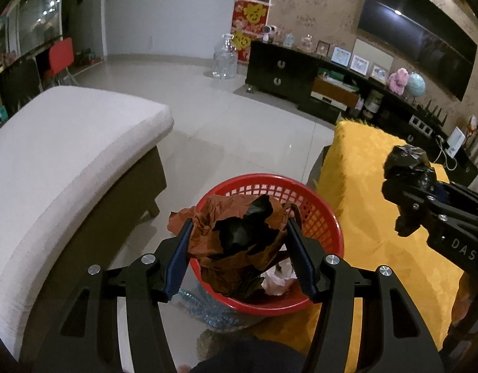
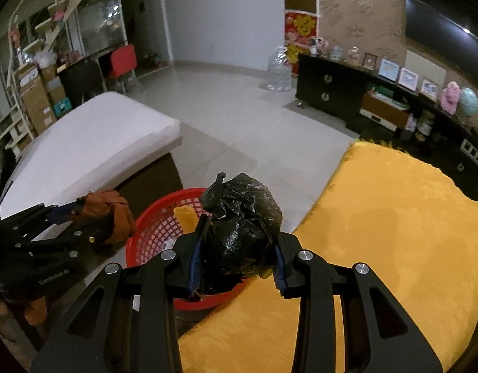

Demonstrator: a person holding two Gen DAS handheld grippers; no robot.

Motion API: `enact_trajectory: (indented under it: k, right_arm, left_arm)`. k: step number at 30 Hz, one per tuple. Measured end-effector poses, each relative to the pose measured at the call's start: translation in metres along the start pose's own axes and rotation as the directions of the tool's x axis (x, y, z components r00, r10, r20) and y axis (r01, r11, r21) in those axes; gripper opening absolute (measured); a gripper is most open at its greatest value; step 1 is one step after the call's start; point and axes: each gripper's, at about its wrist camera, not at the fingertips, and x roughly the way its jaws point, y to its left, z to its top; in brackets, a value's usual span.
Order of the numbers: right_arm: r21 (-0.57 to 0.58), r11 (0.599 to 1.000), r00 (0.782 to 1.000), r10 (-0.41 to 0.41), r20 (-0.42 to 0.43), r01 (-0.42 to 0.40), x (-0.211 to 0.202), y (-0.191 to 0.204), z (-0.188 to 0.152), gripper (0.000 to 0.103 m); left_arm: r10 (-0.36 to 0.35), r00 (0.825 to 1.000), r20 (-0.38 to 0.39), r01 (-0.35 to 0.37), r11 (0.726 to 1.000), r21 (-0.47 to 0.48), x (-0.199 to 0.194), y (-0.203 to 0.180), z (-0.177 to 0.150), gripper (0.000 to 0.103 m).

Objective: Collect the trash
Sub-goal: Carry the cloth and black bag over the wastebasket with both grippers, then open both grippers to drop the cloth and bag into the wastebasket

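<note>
Living room, tiled floor [image 1: 239, 130], yellow cushion [image 2: 394, 217] right, white ottoman [image 1: 67, 155] left. Red basket [image 1: 329, 217] sits between them. Left gripper [image 1: 239, 248] clamps brown crumpled paper [image 1: 229, 236] directly above basket. Right gripper [image 2: 239, 255] grips black bag wad [image 2: 242, 217] over basket's near rim. Best: centre each over the opening, lower, then let go.

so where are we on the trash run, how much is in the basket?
Done: white crumpled paper already lies in the red basket. In hand: the left gripper holds a brown paper wad over the basket, and the right gripper holds a black plastic bag at its rim. Left: dropping both in. More trash on the floor can't be ruled out.
</note>
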Motion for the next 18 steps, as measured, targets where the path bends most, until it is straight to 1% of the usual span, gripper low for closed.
enact_trajectory:
  k: [7,11,18]
  right_arm:
    - [-0.013,1.000,0.998,0.023,-0.064,-0.024,0.035,0.011,0.001,0.035]
    - [-0.009,0.999,0.995,0.034,-0.097,-0.034,0.052,0.011,0.000,0.035]
    - [-0.005,0.998,0.991,0.063,-0.121,-0.064,0.067,0.011,0.000,0.037]
  left_arm:
    - [0.000,0.999,-0.048,0.001,1.000,0.012,0.027,-0.001,-0.005,0.056]
    - [-0.003,0.997,-0.074,0.004,1.000,0.013,0.039,0.001,-0.008,0.057]
    - [-0.009,0.996,-0.084,0.011,1.000,0.020,0.045,0.002,-0.007,0.064]
